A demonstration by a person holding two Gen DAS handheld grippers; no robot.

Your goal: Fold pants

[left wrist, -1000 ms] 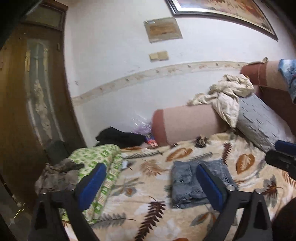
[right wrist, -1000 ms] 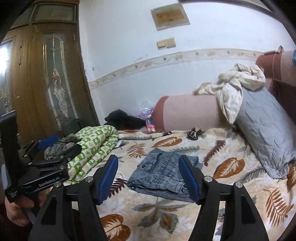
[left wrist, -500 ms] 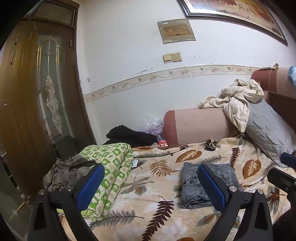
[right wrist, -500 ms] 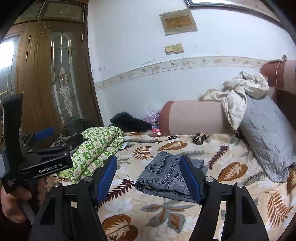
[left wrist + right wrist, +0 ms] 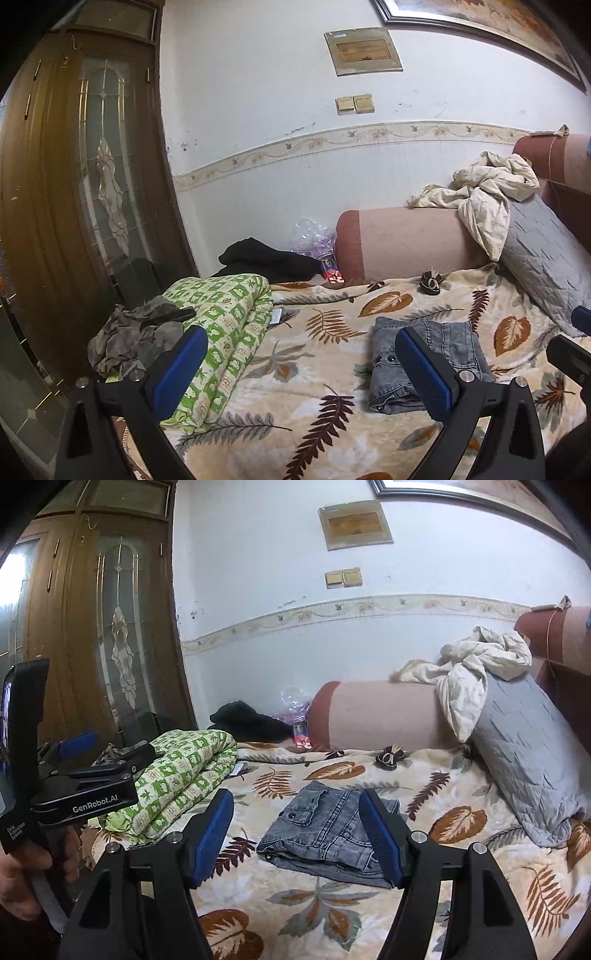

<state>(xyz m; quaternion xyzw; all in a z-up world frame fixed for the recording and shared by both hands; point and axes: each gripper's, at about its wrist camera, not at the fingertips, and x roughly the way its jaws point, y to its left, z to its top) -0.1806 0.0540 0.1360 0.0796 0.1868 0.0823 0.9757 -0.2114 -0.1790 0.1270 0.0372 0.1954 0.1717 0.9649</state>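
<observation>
Grey denim pants [image 5: 321,830] lie folded into a small flat bundle on the leaf-patterned blanket [image 5: 332,915]. In the left wrist view the pants [image 5: 454,343] sit right of centre, partly behind one blue pad. My right gripper [image 5: 295,797] is held open in front of them, short of the fabric, with nothing between its pads. My left gripper [image 5: 298,335] is open too and empty, off to the pants' left. From the right wrist view the left gripper [image 5: 110,747] shows at the left edge, held by a hand [image 5: 22,871].
A folded green-and-white quilt [image 5: 221,332] lies left of the pants, with crumpled grey-brown clothing [image 5: 136,336] at the bed's edge. A bolster [image 5: 406,240], grey pillow [image 5: 543,258] and black garment [image 5: 266,258] line the back. A wooden door [image 5: 74,184] stands at the left.
The left wrist view has rolled from a tilt to level. The pants lie as before. Both grippers stay open and empty.
</observation>
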